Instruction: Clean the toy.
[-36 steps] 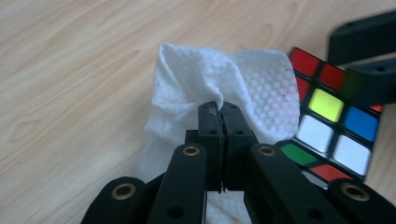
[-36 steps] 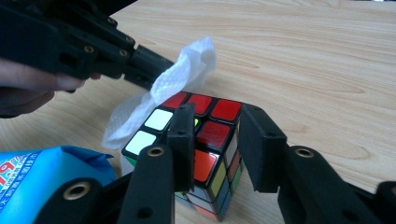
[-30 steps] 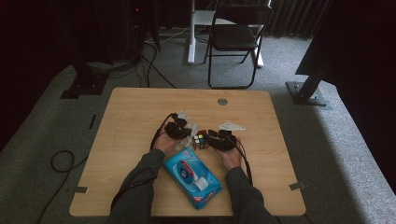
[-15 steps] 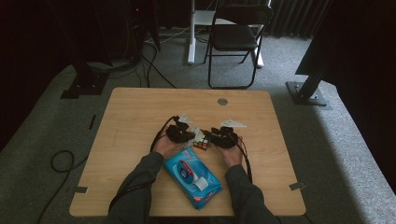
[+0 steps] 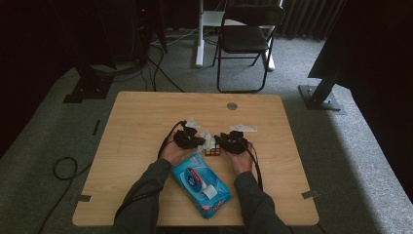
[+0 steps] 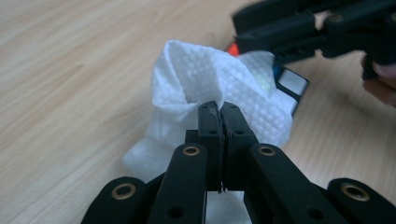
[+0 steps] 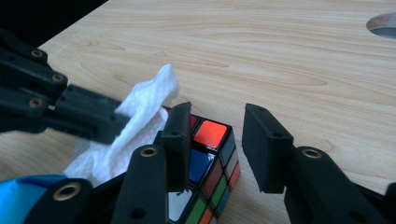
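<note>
White, dimpled paper wipe [image 6: 215, 79] sits pinched between the left gripper [image 6: 218, 109]'s tightly closed jaws and is pressed against the multicoloured puzzle cube [image 7: 212, 161] at the middle of the pale wooden table [image 5: 146, 122]. The right gripper [image 7: 215, 140]'s jaws, which have just been closing, stand apart around the cube's corner. A blue wipes packet [image 5: 200, 185] lies nearer the person.

The left gripper [image 6: 219, 109] has its jaws pressed together on a fold of the white wipe [image 6: 210, 79], which bunches up just past the tips and spreads down to their left on the table [image 6: 70, 70]. The wipe drapes over the cube [image 6: 289, 84], up and to the right. The right gripper [image 6: 280, 32] reaches over the cube.
</note>
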The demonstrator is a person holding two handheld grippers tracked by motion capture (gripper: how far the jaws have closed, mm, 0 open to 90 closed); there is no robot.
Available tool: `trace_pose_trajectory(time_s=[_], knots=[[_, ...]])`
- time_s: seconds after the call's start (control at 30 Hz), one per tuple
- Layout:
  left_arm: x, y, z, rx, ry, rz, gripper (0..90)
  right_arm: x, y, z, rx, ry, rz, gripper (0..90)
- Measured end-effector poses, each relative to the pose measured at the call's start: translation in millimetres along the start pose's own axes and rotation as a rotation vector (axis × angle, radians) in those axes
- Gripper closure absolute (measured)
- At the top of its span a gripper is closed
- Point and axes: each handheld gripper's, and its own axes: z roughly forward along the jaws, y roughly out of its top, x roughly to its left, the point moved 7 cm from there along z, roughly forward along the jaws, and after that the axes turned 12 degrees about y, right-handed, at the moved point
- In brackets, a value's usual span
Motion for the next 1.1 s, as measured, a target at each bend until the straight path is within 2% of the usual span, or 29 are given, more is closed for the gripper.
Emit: trace_pose_trajectory(time_s=[0.1, 0.17, 0.33, 0.4, 0.57, 0.67, 0.77, 1.03, 1.1], knots=[[5.7, 2.2, 0.0, -0.009, 0.027, -0.035, 88.7, 0.9, 0.0, 0.1, 0.000, 0.001, -0.002, 66.1], [5.9, 2.9, 1.0, -0.005, 0.027, -0.046, 88.6, 1.4, 0.1, 0.2, -0.001, 0.001, -0.001, 67.3], [0.4, 3.0, 9.5, 0.013, 0.030, -0.032, 88.6, 1.9, -0.2, 0.2, -0.003, 0.003, 0.001, 68.2], [1.6, 2.8, 10.3, 0.016, 0.021, -0.049, 88.7, 1.4, -0.7, -0.1, -0.011, 0.002, 0.010, 68.0], [2.9, -1.5, 12.4, 0.037, 0.034, -0.039, 88.7, 1.1, -1.1, -0.2, -0.015, 0.004, 0.013, 68.1], [1.4, -6.5, 17.2, 0.068, 0.048, -0.019, 88.6, 1.3, -1.3, -0.1, -0.019, 0.002, 0.015, 68.1], [1.6, -10.0, 22.1, 0.092, 0.035, -0.021, 88.6, 1.2, -1.4, -0.2, -0.021, 0.003, 0.018, 68.1], [-1.1, -19.9, 36.9, 0.184, 0.039, 0.040, 88.4, 1.3, -2.0, -0.1, -0.031, 0.004, 0.024, 68.1], [-0.4, -19.8, 37.0, 0.183, 0.033, 0.027, 88.3, 1.2, -2.1, -0.2, -0.031, 0.004, 0.024, 68.1]])
